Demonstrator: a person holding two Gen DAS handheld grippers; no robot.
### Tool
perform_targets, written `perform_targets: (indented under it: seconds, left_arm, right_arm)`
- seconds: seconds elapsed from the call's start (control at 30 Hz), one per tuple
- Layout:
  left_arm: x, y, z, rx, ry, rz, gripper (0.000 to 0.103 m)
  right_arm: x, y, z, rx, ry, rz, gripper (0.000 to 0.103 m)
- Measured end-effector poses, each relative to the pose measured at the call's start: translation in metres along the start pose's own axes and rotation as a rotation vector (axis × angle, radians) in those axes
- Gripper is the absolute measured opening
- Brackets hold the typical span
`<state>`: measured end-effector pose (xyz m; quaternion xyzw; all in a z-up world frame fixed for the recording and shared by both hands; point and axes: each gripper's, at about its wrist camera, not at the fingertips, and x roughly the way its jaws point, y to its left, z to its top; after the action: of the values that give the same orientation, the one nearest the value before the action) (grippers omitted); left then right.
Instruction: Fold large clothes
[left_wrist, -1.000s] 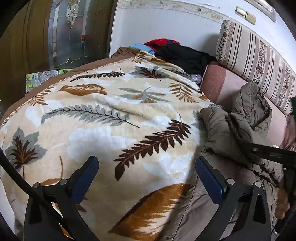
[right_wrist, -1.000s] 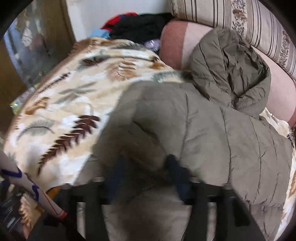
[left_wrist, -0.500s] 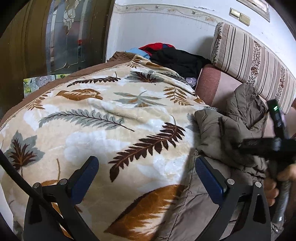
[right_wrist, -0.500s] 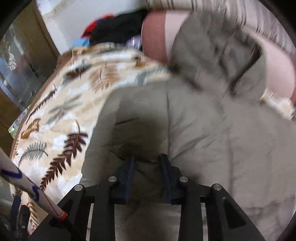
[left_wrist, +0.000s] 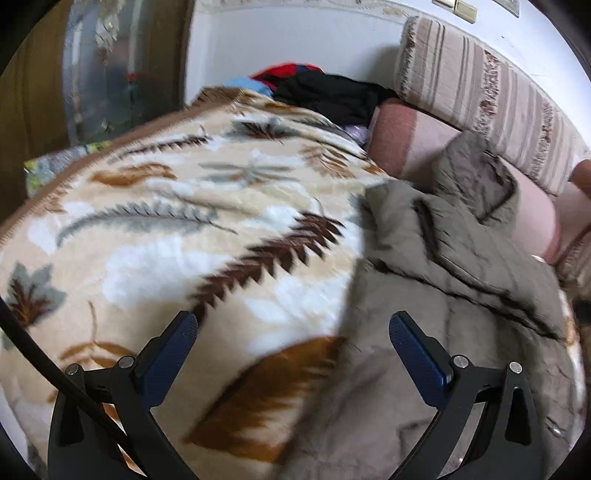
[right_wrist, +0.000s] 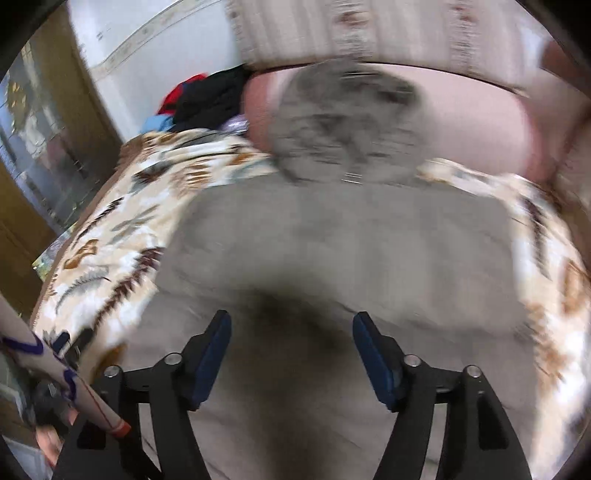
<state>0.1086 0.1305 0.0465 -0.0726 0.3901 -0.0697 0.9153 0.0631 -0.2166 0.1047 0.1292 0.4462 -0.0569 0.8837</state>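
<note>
Right wrist view looks steeply down along the right hand-held gripper (right_wrist: 291, 350), whose jaws are opening over the olive padded jacket (right_wrist: 351, 240); the blue pads (right_wrist: 212, 354) stand apart on either side of a dark hollow in the fabric, and neither pad presses on the cloth. This picture is smeared by motion, so finer detail of the cloth under the tips cannot be told.

Left wrist view shows the left hand-held gripper (left_wrist: 291, 354) tilted downward, jaws spread wide with nothing between them. Its left finger hangs over the leaf-patterned blanket (left_wrist: 166, 229), its right finger over the near left edge of the jacket (left_wrist: 443, 295).

The jacket lies spread on the blanket that covers the bed, right of the bed's middle in the left view. Its long axis runs from the near edge toward the far right, where the hood (right_wrist: 343, 122) rises against a pink bolster (right_wrist: 472, 125). Behind the bolster stands a striped cushion (left_wrist: 480, 96) against the wall. A folded-in part of the jacket makes a ridge of creases below the hood.

At the far end of the bed sits a heap of black, red and blue clothes (left_wrist: 325, 92).
</note>
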Motion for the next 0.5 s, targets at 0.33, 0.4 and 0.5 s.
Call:
perform_targets:
  seconds: [0.33,0.4,0.5]
  left_arm:
    - [-0.012,-0.012,-0.035,0.064,0.174,-0.199,0.103]
    - [-0.011,-0.016,-0.042,0.086,0.211,-0.237,0.103]
    - [-0.001,-0.024,-0.056,0.091,0.287,-0.273,0.103]
  right_arm:
    - [-0.076,-0.21,-0.132,0.347,0.026,-0.222,0.08]
    - [-0.072,-0.228,-0.154,0.409,0.04,-0.165,0.08]
    - [-0.06,-0.231,-0.172,0.425,0.062,-0.075,0.08]
